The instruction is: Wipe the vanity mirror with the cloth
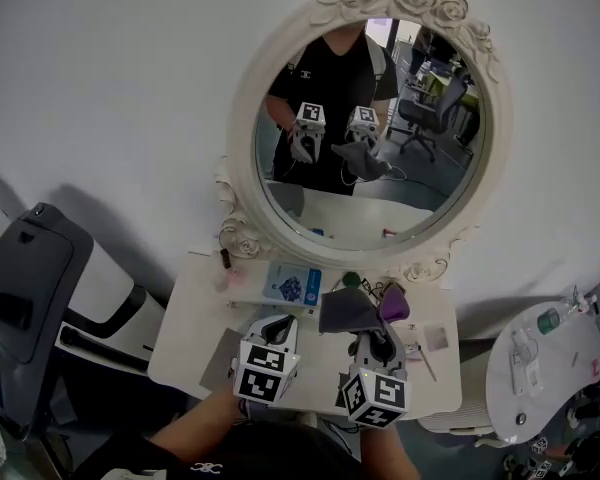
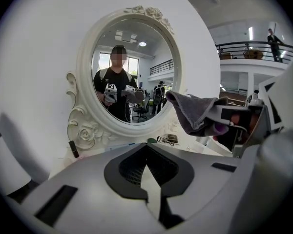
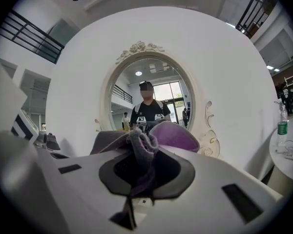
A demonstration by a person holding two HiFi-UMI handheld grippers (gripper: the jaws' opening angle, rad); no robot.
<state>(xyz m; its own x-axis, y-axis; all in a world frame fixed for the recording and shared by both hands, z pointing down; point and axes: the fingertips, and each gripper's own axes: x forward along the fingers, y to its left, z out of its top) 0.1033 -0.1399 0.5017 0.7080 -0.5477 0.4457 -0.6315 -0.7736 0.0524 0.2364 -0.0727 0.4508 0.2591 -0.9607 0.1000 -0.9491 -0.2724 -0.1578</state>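
The oval vanity mirror (image 1: 370, 128) in its ornate white frame stands at the back of the white vanity table (image 1: 185, 353). It fills the middle of the left gripper view (image 2: 132, 77) and the right gripper view (image 3: 151, 99). My right gripper (image 1: 378, 340) is shut on a grey and purple cloth (image 1: 355, 310), held low in front of the mirror's bottom edge and apart from the glass. The cloth bunches out of the jaws (image 3: 141, 145) and hangs at the right of the left gripper view (image 2: 193, 111). My left gripper (image 1: 277, 326) sits beside it, jaws together and holding nothing (image 2: 147, 179).
A blue card (image 1: 292, 286), a small dark tube (image 1: 224, 259) and an eyelash curler (image 2: 166, 140) lie on the table by the mirror's base. A round white side table (image 1: 540, 368) with a bottle (image 1: 550, 320) stands right. A grey chair (image 1: 30, 288) is left.
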